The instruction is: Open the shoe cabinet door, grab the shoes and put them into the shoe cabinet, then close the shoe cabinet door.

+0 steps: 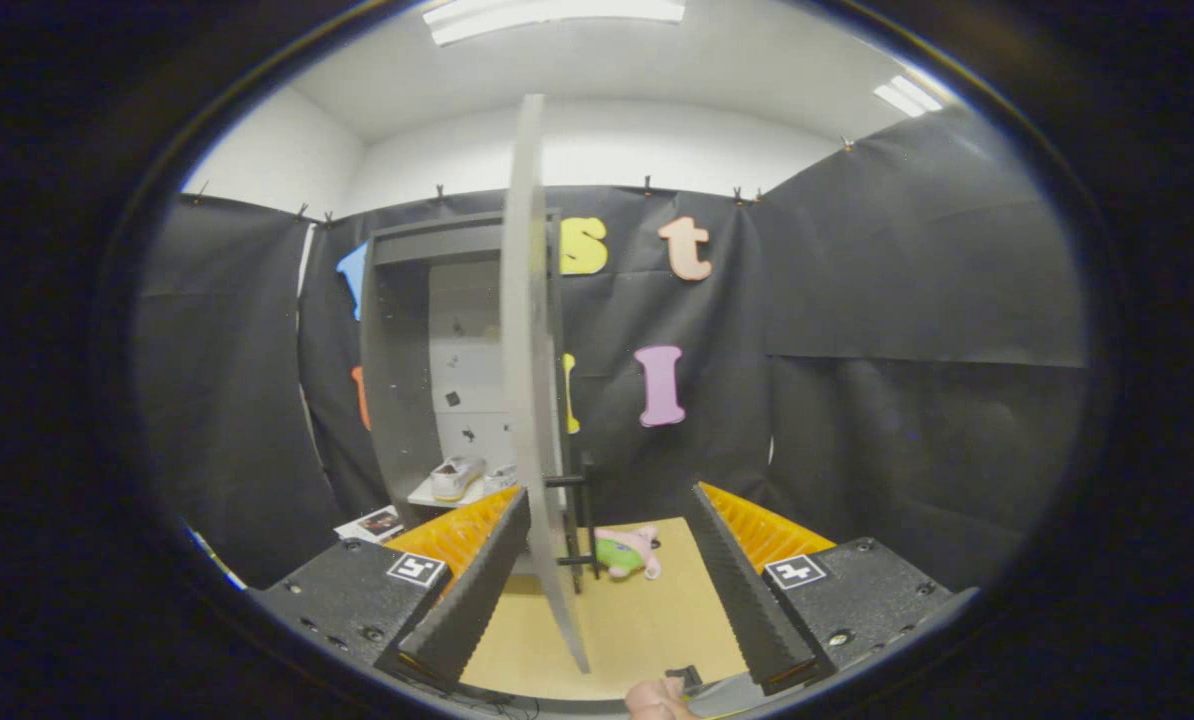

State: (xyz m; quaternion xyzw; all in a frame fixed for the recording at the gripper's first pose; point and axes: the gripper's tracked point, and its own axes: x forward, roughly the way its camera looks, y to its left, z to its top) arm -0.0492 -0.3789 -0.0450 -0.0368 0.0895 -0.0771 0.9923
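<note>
Here, gripper view: gripper (pixel 607 585) spread wide, grasping nothing, door (pixel 535 400) seen edge-on between the fingers, nearer the left one. Cabinet (pixel 397 380) open beyond, partly hidden by the door. Shoes (pixel 457 478) on its low shelf, second one cut off behind the door. Soft toy (pixel 625 553) on the floor (pixel 647 620) just past the door, details blurred. Bit of a hand (pixel 657 698) below, cropped.

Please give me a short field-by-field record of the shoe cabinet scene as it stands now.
cabinet door: open, seen edge-on, standing between the fingers of the tongs
tongs: open, gripping nothing
shoe cabinet: beyond the left finger
shoes: a light pair on the cabinet's lower shelf
plush toy: on the floor, beyond the door
task stage: door not yet closed
</note>
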